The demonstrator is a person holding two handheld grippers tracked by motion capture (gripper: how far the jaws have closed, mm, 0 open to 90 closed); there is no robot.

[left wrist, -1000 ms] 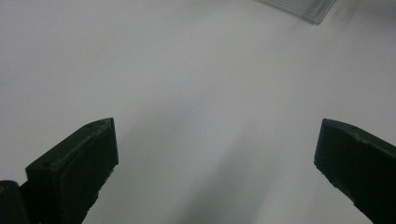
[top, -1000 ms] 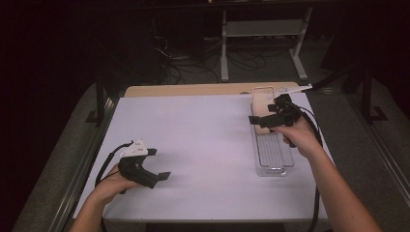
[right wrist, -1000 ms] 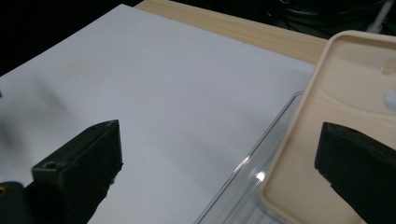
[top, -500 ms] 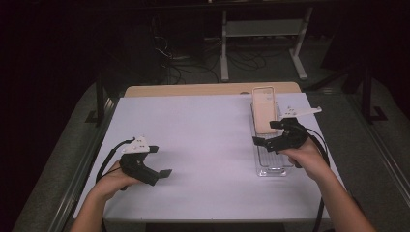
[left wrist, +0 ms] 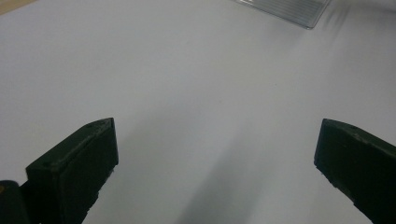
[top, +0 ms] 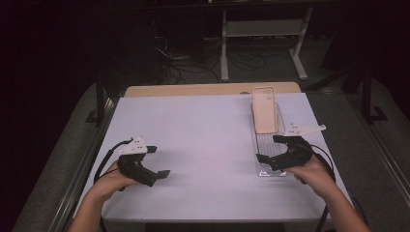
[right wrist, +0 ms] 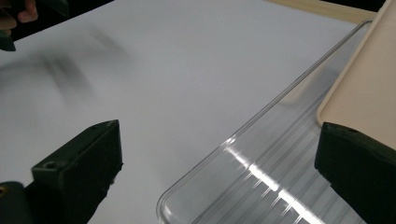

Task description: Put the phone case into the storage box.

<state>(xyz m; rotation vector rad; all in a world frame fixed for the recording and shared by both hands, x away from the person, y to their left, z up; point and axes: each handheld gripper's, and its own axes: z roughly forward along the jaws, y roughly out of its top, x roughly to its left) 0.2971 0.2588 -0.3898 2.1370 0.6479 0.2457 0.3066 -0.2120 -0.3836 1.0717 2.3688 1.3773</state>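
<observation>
The right gripper (top: 269, 149) is hovering with its jaws spread wide and nothing between them, over the near end of the clear tray (top: 265, 170) at the right side of the white table (top: 203, 135). The beige phone case (top: 264, 110) is lying in the far half of that tray, directly ahead of this gripper and near it, its long axis running away from the person along the tray's length. In the right gripper view the phone case's (right wrist: 369, 88) near corner is sitting just past the right-hand jaw, the tray's rim (right wrist: 261, 121) crossing between the jaws. The left gripper (top: 159, 162), likewise open and empty, is resting well apart across the table. Judgement: the right hand is the nearer one for any pick.
</observation>
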